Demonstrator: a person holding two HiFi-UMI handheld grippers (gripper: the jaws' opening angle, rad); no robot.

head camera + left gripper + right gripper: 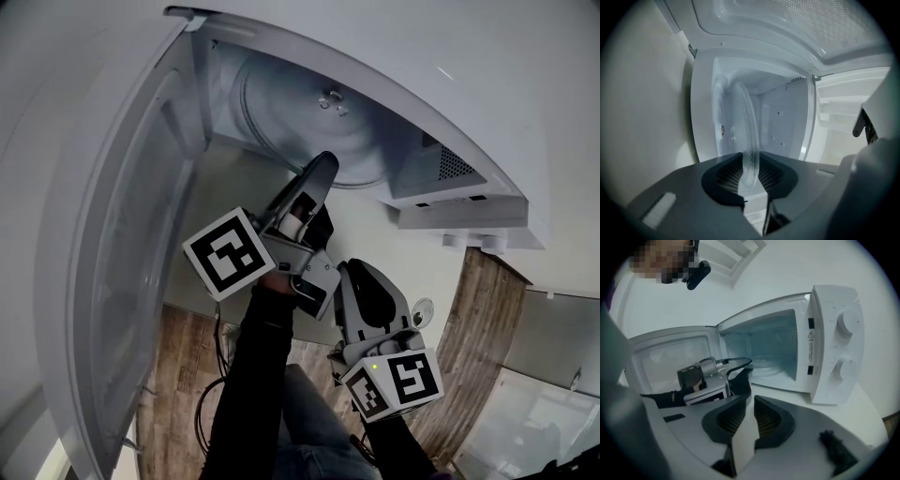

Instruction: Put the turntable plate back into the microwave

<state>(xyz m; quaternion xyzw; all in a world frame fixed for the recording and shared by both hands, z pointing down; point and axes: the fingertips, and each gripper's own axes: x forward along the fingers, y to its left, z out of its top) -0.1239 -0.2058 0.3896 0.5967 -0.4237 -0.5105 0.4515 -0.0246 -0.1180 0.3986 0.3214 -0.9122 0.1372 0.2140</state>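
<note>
Grey fingers of the right gripper are held narrowly apart and empty at 5 o'clock, above the desk. Further on, the turntable plate is pinched at its rim by the left gripper, inside the microwave at 12 o'clock. Seating seems to be in hand; level lowering, centring, then release are called for.

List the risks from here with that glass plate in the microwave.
1. The left tool pinches the glass plate by its rim alone; it may slip or tilt inside the microwave.
2. Whether the plate is seated level cannot be told; let go now, it might rest crooked.
3. The right tool hangs empty outside the microwave, so nothing backs up the grip.
</note>
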